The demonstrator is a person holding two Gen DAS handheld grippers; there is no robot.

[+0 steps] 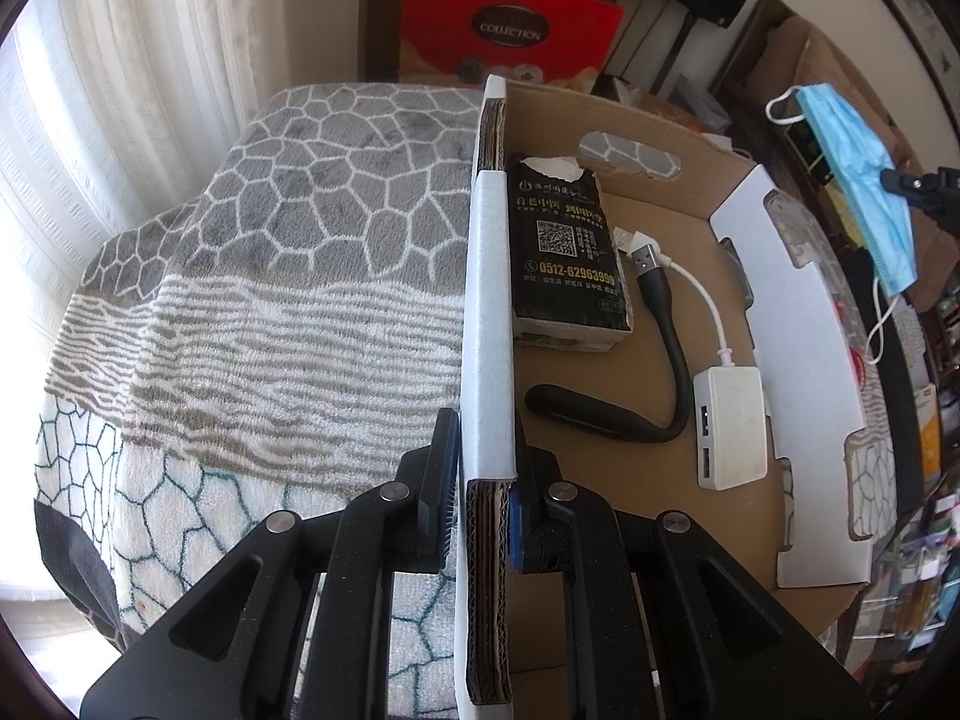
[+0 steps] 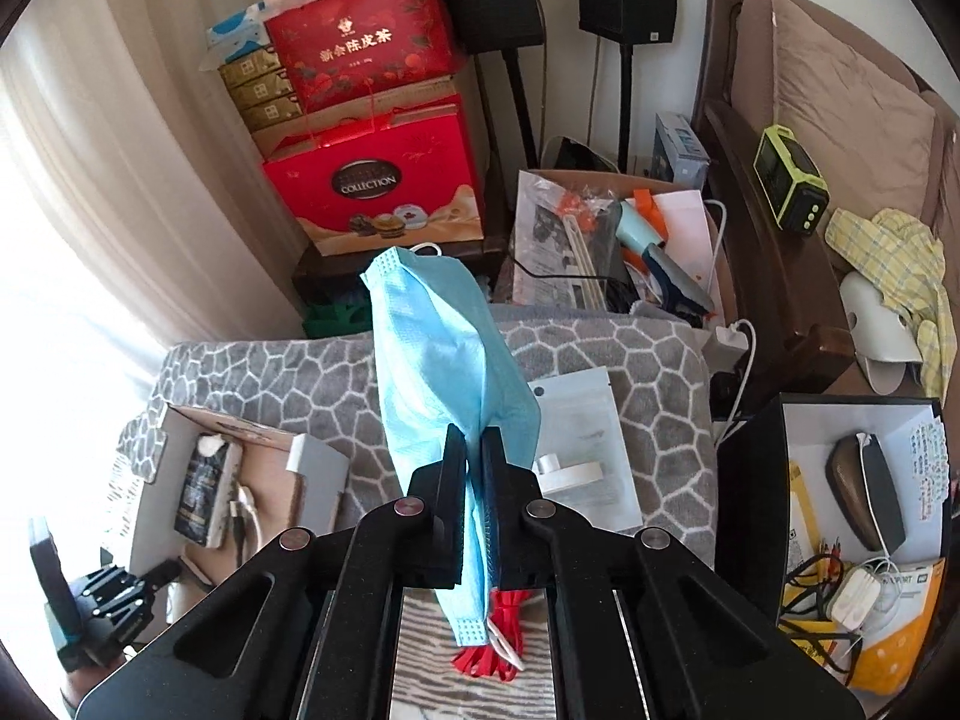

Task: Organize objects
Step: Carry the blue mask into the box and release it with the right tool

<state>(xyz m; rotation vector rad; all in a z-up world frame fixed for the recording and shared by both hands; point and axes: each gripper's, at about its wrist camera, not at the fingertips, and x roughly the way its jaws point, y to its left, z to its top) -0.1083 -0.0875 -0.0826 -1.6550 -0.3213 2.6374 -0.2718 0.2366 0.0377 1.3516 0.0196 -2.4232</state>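
Note:
My left gripper (image 1: pixel 485 480) is shut on the near left wall of an open cardboard box (image 1: pixel 489 312) that sits on a patterned blanket. In the box lie a black tissue pack (image 1: pixel 567 252), a black flexible USB lamp (image 1: pixel 636 384) and a white USB hub (image 1: pixel 732 426). My right gripper (image 2: pixel 473 450) is shut on a blue face mask (image 2: pixel 438 354) and holds it up in the air, right of the box; the mask also shows in the left wrist view (image 1: pixel 858 180). The box shows at lower left in the right wrist view (image 2: pixel 240 468).
On the blanket (image 2: pixel 648 372) lie a clear pouch (image 2: pixel 585 438), a white stick-shaped item (image 2: pixel 570 471) and a red cord bundle (image 2: pixel 498 642). A black box of cables and gadgets (image 2: pixel 840 516) stands at right. Red gift bags (image 2: pixel 372 180) and clutter stand behind.

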